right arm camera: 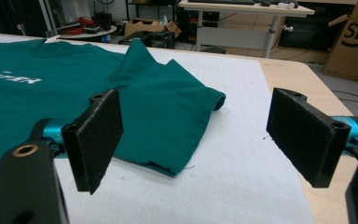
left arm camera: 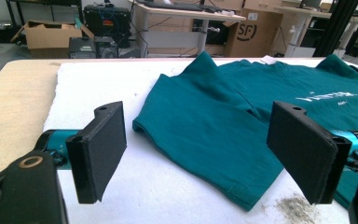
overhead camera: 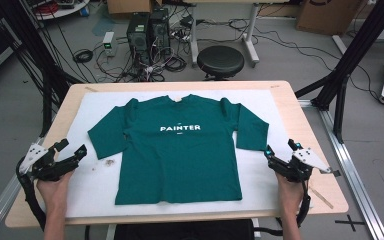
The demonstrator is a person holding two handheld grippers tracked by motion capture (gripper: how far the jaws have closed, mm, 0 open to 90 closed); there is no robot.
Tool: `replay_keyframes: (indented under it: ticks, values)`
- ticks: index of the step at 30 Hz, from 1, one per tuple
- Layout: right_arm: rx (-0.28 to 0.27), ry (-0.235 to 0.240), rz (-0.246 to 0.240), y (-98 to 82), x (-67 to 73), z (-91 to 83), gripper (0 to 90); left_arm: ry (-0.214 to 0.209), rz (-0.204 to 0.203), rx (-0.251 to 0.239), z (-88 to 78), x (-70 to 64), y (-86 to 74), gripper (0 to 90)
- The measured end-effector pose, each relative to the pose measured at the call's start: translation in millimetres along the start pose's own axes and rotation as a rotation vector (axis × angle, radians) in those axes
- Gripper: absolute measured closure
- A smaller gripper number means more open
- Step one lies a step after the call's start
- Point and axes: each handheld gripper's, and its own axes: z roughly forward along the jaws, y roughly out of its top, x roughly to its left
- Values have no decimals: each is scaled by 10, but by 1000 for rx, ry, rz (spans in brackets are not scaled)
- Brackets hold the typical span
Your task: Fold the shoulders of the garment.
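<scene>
Lying flat, a green T-shirt (overhead camera: 180,150) points its collar at the bench's (overhead camera: 305,125) far edge — between the left claw (overhead camera: 71,149) and right claw (overhead camera: 280,154), both released, empty.

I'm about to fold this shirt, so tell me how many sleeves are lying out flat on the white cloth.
2. One sleeve lies at the green shirt's left side, near the left gripper; the other sleeve lies at its right side, near the right gripper.

The green T-shirt (overhead camera: 180,150) lies flat, front up (white "PAINTER" lettering) — sleeves spread — on the white sheet (overhead camera: 95,185).
</scene>
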Motion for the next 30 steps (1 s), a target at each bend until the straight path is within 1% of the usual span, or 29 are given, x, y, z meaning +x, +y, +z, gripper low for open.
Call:
replay_keyframes:
  ticks: [7,13,17,18,21,25,26,28,30]
  values:
    - [9,2,-3,3,3,4,187,7,-5,3,1,3,1,197]
    - [15,2,-12,7,5,13,187,11,2,7,7,-6,2,197]
    - [23,-1,-8,9,10,17,187,13,9,18,19,-14,5,198]
    - [24,-3,-16,11,9,23,187,13,12,22,22,-15,7,201]
    - [31,-7,-17,14,14,28,187,18,14,28,27,-18,9,201]
    - [24,-10,-12,12,8,25,187,20,9,27,27,-15,9,201]
    - [24,-10,-4,11,7,21,187,22,8,28,27,-15,9,201]
    - [24,-10,-6,11,6,21,187,34,-3,37,40,-15,14,202]
    - [24,-10,-7,11,7,21,187,35,1,42,43,-14,15,201]
